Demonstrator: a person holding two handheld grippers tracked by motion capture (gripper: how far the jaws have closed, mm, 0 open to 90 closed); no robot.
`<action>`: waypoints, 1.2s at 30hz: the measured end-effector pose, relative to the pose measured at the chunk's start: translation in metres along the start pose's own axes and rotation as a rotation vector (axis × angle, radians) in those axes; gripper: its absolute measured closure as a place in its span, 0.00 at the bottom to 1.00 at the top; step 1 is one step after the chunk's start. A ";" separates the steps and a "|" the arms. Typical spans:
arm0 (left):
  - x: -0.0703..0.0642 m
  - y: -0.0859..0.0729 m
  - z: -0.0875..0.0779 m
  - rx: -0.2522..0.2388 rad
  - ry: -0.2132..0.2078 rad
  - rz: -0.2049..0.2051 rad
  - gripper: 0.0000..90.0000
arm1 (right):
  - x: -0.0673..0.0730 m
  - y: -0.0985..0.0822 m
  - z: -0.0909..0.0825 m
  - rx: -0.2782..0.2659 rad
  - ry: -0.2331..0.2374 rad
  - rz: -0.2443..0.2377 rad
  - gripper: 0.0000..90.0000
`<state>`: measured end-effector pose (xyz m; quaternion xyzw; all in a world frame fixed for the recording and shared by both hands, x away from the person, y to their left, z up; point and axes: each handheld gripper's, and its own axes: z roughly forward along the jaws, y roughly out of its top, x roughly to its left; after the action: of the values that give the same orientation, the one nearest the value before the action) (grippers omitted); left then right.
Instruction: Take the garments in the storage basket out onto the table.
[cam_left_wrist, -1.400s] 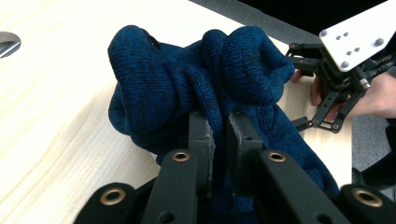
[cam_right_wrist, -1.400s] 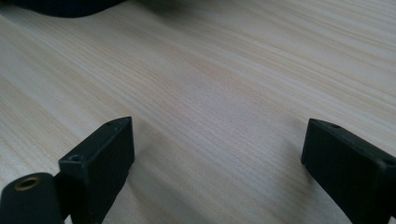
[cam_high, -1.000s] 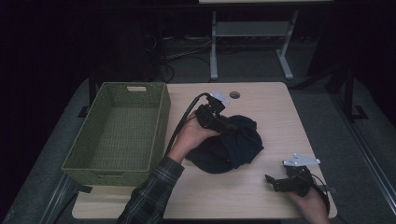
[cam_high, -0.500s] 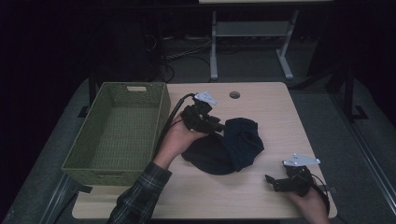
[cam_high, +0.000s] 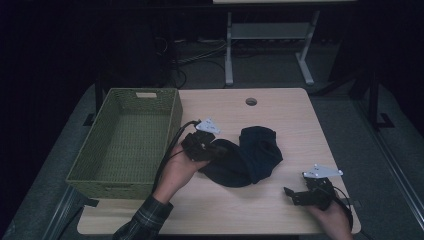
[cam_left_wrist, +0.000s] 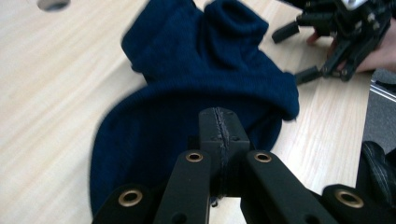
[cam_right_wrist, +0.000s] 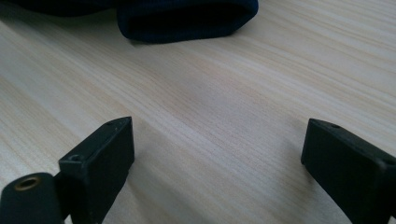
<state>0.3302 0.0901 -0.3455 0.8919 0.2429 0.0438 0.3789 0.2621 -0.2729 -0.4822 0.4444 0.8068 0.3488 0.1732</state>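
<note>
Sitting at the table's (cam_high: 280, 210) left edge, one green woven basket (cam_high: 127, 145) holds nothing. Just beside it on the wood lies one dark blue knitted garment (cam_high: 250, 157), bunched in a heap. Two grippers are at work. The left gripper (cam_left_wrist: 219, 126) has just been closing, and its jaws now meet tight at the garment's near edge; whether cloth is pinched between them I cannot tell. The right gripper (cam_right_wrist: 217, 154) rests on the table near the garment with its jaws wide apart, bare wood between them.
</note>
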 end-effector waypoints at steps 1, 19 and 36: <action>-0.001 -0.004 0.002 0.004 0.000 -0.001 1.00 | 0.000 0.000 0.000 0.000 0.000 -0.003 0.10; -0.002 -0.060 0.048 0.086 0.004 -0.031 1.00 | 0.000 0.000 0.000 0.000 -0.001 -0.001 0.10; 0.004 -0.076 0.079 0.146 0.008 -0.027 1.00 | 0.001 -0.001 -0.002 0.004 -0.003 0.001 0.12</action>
<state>0.3236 0.0854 -0.4548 0.9137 0.2588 0.0245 0.3123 0.2597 -0.2731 -0.4818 0.4454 0.8071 0.3466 0.1734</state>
